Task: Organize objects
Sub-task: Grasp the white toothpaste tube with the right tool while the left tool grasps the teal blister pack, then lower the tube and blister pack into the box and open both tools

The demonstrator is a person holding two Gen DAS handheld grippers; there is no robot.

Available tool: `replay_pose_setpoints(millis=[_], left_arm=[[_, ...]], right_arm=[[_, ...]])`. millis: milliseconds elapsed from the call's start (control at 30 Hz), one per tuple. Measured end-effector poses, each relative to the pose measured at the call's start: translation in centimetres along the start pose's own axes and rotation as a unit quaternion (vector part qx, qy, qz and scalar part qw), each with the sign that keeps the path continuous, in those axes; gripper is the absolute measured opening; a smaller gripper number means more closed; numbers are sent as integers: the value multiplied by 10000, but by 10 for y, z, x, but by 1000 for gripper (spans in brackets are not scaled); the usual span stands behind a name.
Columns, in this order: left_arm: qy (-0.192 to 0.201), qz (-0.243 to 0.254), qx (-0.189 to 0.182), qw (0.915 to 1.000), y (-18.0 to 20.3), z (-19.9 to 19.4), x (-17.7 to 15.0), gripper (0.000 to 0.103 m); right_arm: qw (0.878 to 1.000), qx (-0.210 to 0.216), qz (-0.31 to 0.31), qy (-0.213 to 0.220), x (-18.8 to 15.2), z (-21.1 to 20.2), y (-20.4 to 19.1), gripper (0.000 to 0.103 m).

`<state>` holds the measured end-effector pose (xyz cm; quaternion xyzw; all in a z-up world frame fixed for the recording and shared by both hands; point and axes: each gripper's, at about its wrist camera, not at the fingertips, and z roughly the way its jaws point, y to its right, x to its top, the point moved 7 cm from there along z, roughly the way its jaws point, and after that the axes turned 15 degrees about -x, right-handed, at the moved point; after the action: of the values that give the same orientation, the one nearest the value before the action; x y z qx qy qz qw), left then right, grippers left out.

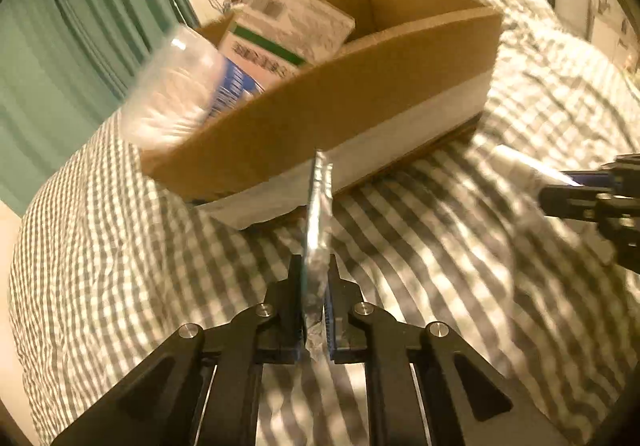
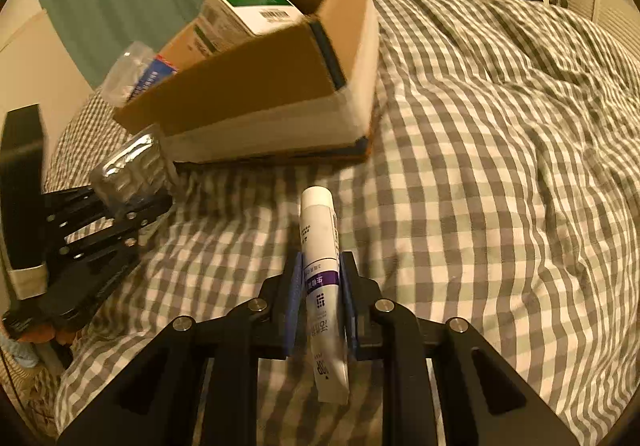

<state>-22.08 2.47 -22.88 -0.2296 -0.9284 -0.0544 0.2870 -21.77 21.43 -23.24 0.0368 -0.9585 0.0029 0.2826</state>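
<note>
The right gripper [image 2: 320, 270] pinches a white purple-banded tube [image 2: 320, 246], cap forward toward the open cardboard box [image 2: 256, 85]; the left gripper [image 1: 314, 278] pinches a silver foil blister pack [image 1: 318, 221] edge-on above open checked bedding [image 2: 480, 165].

The blister pack [image 1: 318, 221] is shiny, crinkled silver foil with clear plastic bubbles. The tube [image 2: 322, 270] is smooth white plastic with a soft sheen and a purple printed band. The cardboard box [image 1: 340, 93] is matt brown corrugated board, its lower wall covered by a pale, smooth strip of paper or tape. In it, the carton [image 1: 276, 33] is printed paperboard, slightly glossy, and the clear container [image 1: 176, 85] is transparent, glossy plastic. The checked bedcover [image 2: 500, 165] is soft, matt, wrinkled cloth. Both grippers look like matt black plastic with bright metal pins and blue ribbed pads [image 2: 294, 298].
</note>
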Motion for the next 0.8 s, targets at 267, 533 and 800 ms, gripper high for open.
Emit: replay_pose_setpoints(millis=[267, 533, 800], left_arm=[[542, -86, -98, 9984, 3, -65, 9, 8], [814, -608, -231, 9946, 8, -122, 20, 9], [1131, -735, -388, 9901, 1, -151, 61, 9]], right_arm=[[9989, -96, -169, 425, 10, -48, -24, 18], [9938, -51, -319, 1062, 39, -107, -46, 18], [9854, -42, -300, 1676, 89, -149, -52, 18]])
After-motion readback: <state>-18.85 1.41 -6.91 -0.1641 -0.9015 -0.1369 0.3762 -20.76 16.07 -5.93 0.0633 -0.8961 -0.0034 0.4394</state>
